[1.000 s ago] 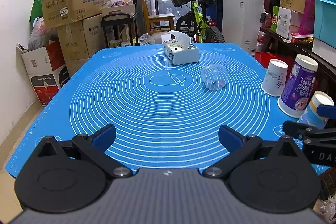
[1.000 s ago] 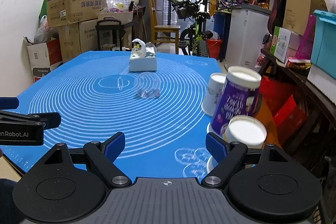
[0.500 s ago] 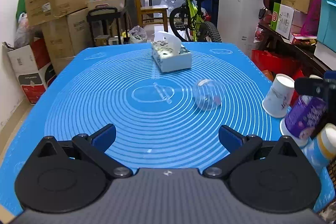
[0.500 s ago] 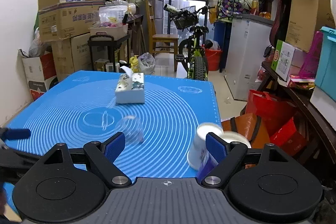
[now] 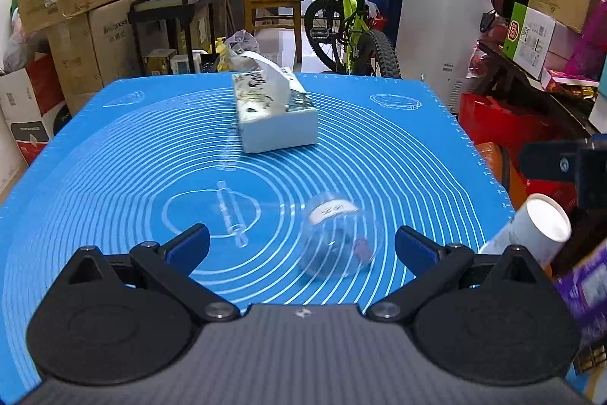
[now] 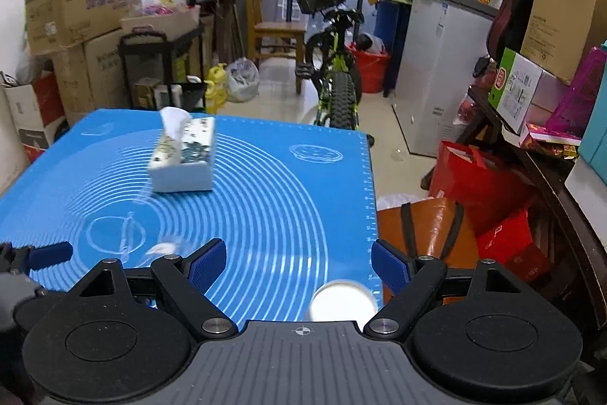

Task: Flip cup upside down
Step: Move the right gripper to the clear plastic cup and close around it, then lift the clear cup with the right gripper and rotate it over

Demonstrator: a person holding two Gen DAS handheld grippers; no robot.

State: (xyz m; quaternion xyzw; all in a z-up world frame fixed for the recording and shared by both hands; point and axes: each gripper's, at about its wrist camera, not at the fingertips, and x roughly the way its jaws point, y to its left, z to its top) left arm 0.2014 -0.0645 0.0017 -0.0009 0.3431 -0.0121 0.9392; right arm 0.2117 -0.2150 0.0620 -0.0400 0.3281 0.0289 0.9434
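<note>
A clear plastic cup lies on its side on the blue mat, just ahead of my left gripper, which is open and empty with the cup between its blue fingertips' line of sight. In the right wrist view only a faint blurred part of the clear cup shows. My right gripper is open and empty, above a white paper cup near the mat's right edge. That paper cup shows tilted in the left wrist view. The right gripper's finger shows there at right.
A white tissue box stands at the back middle of the mat. A purple tub stands at the right edge. The left gripper's fingertip shows at left. Boxes, a bicycle and a freezer crowd the room behind.
Both grippers have moved forward and risen over the table. The clear cup now sits close before the left gripper. The right gripper has passed above the paper cups.
</note>
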